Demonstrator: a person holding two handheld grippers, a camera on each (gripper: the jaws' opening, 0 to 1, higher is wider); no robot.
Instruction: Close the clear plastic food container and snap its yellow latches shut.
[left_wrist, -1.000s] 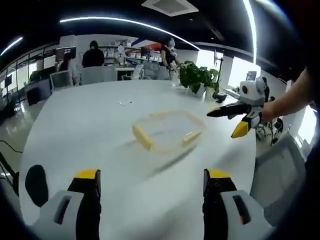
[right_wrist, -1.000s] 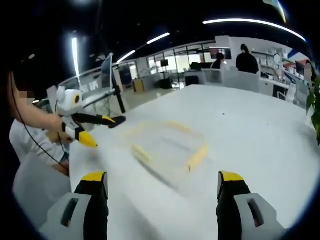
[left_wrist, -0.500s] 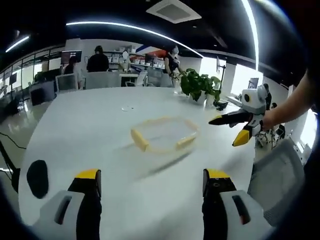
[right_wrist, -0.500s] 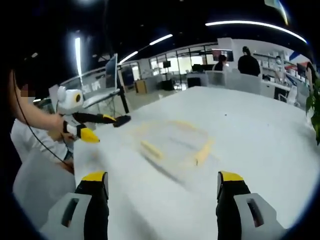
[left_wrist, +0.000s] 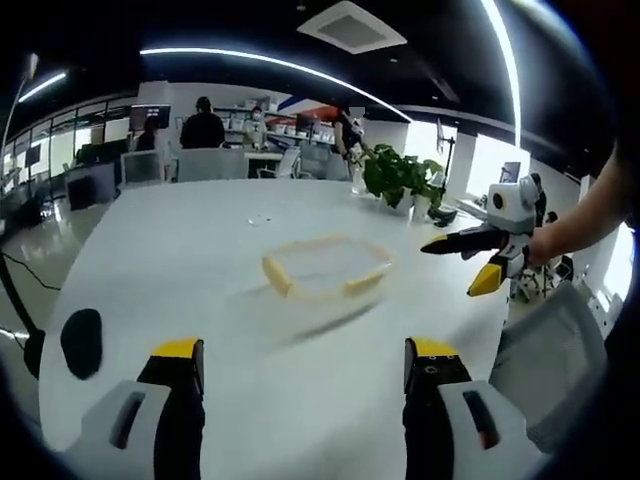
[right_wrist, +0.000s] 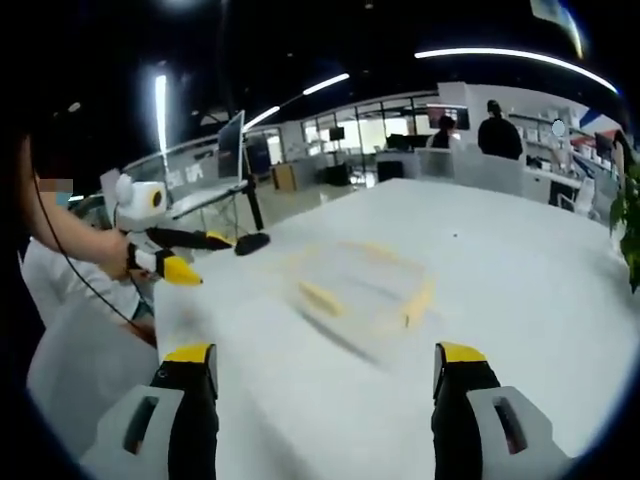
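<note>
left tongs (left_wrist: 302, 362): on my end the jaws sit wide apart with nothing between them, just hanging over the near part of the bench (left_wrist: 150, 260). From the other camera I see the same tool off to one side (right_wrist: 198, 258), held in a person's hand, yellow tips parted and pointing toward the container.

right tongs (right_wrist: 325, 370): same deal, jaws spread wide, holding nothing, touching nothing. In the left gripper view they come in from the right (left_wrist: 472, 262), also splayed, out past the bench edge.

container (left_wrist: 325, 268): the clear plastic food container sits on the white bench, ahead of both tongs and well apart from each. Body is so see-through I mostly pick it out by the yellow parts. A bit blurred in the right gripper view (right_wrist: 365, 285), so I can't tell whether the lid is seated.

yellow latches: I can see one latch (left_wrist: 278, 275) on the left side and another (left_wrist: 365, 282) on the side nearer my camera. Can't tell if they're snapped down.

bench extras: a dark oval thing (left_wrist: 82, 342) near the left edge, can't tell what it is, and a potted plant (left_wrist: 400, 175) at the far side.

background: open office, people standing far back by the desks.
</note>
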